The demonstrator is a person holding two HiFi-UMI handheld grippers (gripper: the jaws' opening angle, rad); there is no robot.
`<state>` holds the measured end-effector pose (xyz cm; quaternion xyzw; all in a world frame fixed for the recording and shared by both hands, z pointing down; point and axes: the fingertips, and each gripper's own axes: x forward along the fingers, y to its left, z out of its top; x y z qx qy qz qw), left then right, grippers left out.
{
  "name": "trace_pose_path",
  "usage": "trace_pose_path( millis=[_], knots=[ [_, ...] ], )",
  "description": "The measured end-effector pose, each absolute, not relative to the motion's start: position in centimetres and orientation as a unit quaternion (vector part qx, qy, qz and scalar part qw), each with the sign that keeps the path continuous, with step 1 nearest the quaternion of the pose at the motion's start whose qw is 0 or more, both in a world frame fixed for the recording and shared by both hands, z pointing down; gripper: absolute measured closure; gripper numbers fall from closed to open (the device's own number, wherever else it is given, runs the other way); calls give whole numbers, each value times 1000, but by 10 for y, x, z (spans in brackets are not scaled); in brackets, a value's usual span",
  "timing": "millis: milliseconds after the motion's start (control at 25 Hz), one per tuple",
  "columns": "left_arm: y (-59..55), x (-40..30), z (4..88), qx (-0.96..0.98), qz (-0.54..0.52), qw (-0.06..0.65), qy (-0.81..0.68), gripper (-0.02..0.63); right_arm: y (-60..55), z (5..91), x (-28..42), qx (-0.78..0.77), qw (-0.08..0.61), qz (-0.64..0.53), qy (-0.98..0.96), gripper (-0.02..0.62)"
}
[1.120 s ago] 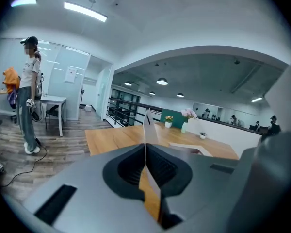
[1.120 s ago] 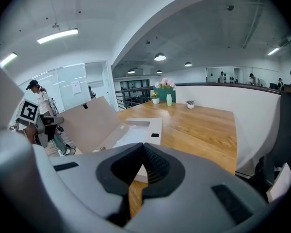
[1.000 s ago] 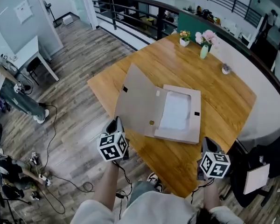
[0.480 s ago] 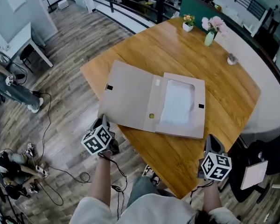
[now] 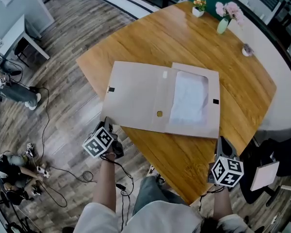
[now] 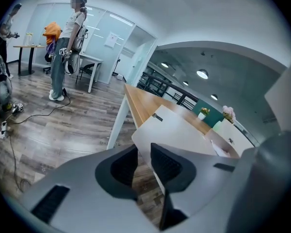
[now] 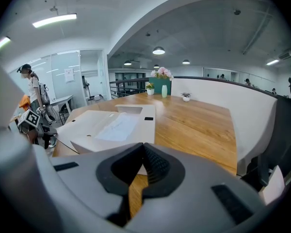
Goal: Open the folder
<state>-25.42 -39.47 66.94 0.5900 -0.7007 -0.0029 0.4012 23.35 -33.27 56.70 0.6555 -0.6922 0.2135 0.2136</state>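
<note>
Left gripper (image 5: 109, 127), off the worktop's (image 5: 194, 38) near-left edge, jaws opening to a narrow gap with nothing pressed between them; the folder (image 5: 140, 98) lies spread flat just beyond its tips, cover at left overhanging the edge, sheet of paper (image 5: 189, 98) in the right half, long axis running left to right; right gripper (image 5: 224, 143), jaws together and empty, near the folder's near-right corner; the folder looks fully open, its cover nearest the left gripper.
</note>
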Motion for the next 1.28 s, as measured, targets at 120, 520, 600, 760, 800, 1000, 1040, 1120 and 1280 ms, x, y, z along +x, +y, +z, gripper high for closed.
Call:
trace_pose_path(
  millis=[120,520,600,760,800,1000,1040,1120,1280],
  knots=[
    [-397,-256,671,590,-24,408,-697,526,-333,571,232,655,216,217,-691,594],
    [-389,-267,674,561,-84,444,-694,470,-333,561,232,660,206,213,-690,595],
    [-388,-269,669,564,-87,440,-693,459,-330,557,233,663,203,212,-689,594],
    [-378,-271,653,565,-102,440,-690,433,-323,549,236,669,193,210,-687,594],
    [-376,-272,649,565,-104,438,-691,431,-322,548,236,670,189,210,-687,595],
    [-358,-280,618,566,-85,403,-715,428,-318,536,236,676,167,208,-687,594],
    [-355,-280,608,571,-74,388,-720,428,-317,533,237,677,162,208,-687,594],
    [-350,-274,586,591,-49,353,-724,428,-316,524,240,681,153,206,-686,594],
    [-349,-249,534,642,-14,282,-713,430,-313,504,245,691,132,195,-683,594]
  ],
)
